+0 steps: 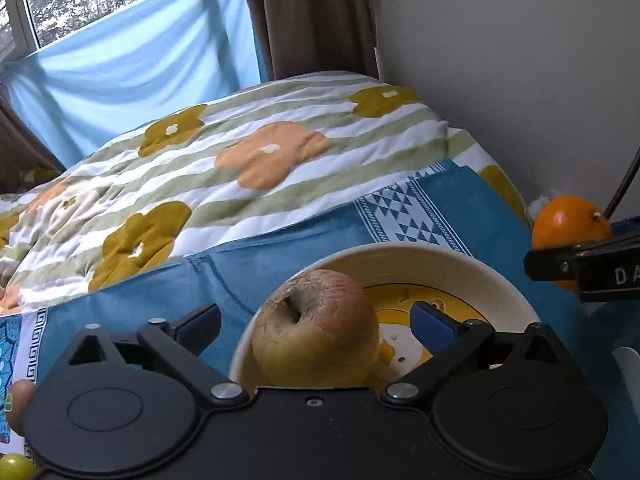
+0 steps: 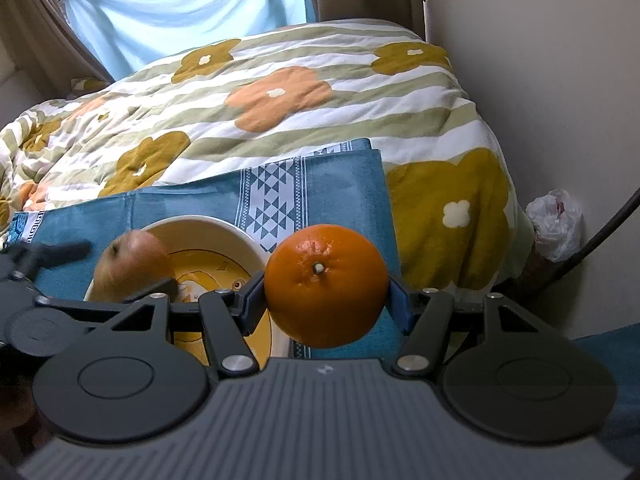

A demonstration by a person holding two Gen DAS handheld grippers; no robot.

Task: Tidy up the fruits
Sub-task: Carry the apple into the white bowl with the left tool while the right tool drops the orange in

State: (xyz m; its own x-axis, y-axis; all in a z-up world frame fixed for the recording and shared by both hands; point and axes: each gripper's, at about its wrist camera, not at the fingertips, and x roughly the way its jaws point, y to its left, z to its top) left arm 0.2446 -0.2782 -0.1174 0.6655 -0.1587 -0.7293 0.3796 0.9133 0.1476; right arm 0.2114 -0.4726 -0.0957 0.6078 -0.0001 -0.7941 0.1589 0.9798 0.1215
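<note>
The left gripper (image 1: 316,322) stands spread wide, its pads clear of the apple (image 1: 316,328) lying at the near-left side of the cream bowl (image 1: 460,268). The right gripper (image 2: 326,300) is clamped on the orange (image 2: 326,286), held above the blue cloth (image 2: 344,184) just right of the bowl. Beyond lies a flowered quilt (image 2: 280,92) on the bed.

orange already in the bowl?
No, the orange is clamped in the right tongs, beside the bowl; only the apple is inside.
</note>
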